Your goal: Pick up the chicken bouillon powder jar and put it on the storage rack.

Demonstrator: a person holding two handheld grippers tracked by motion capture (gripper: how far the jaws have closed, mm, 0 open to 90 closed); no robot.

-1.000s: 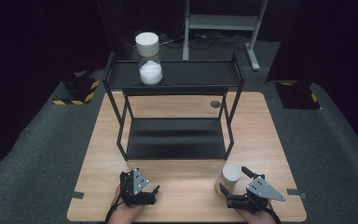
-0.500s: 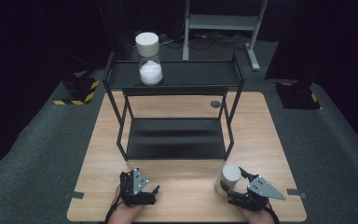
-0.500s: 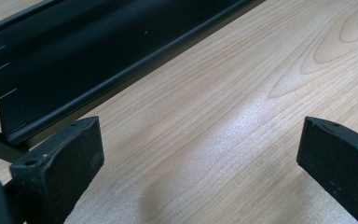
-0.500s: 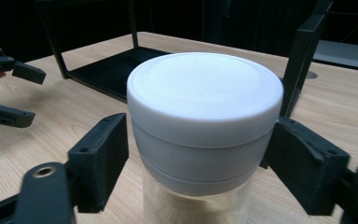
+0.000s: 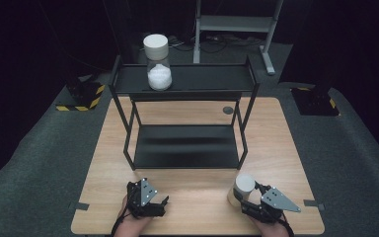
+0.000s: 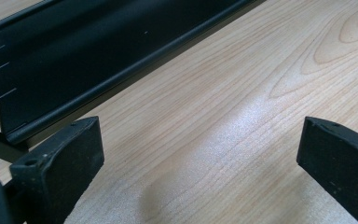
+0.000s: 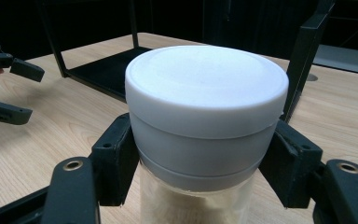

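Note:
A clear jar with a white lid (image 5: 243, 187) stands on the wooden table (image 5: 197, 187) near the front right. My right gripper (image 5: 242, 198) is shut on it; in the right gripper view the pads press both sides of the jar (image 7: 205, 107) just under the lid, and pale contents show below. Its jaws have just been closing around the jar. At the front left my left gripper (image 5: 162, 201) rests low over the table, open, with bare wood between its jaws (image 6: 198, 158). A second white-lidded jar (image 5: 157, 61) with white contents stands on the rack's top shelf.
A black two-level metal rack (image 5: 187, 84) stands mid-table; its lower shelf (image 5: 187, 145) holds nothing. A round cable hole (image 5: 227, 110) lies behind the rack at right. Dark floor surrounds the table, with a grey stand (image 5: 237, 24) beyond it.
The right gripper's jaws have closed from wide apart onto the jar, and the gripper shifted slightly toward it. The left gripper has not moved.

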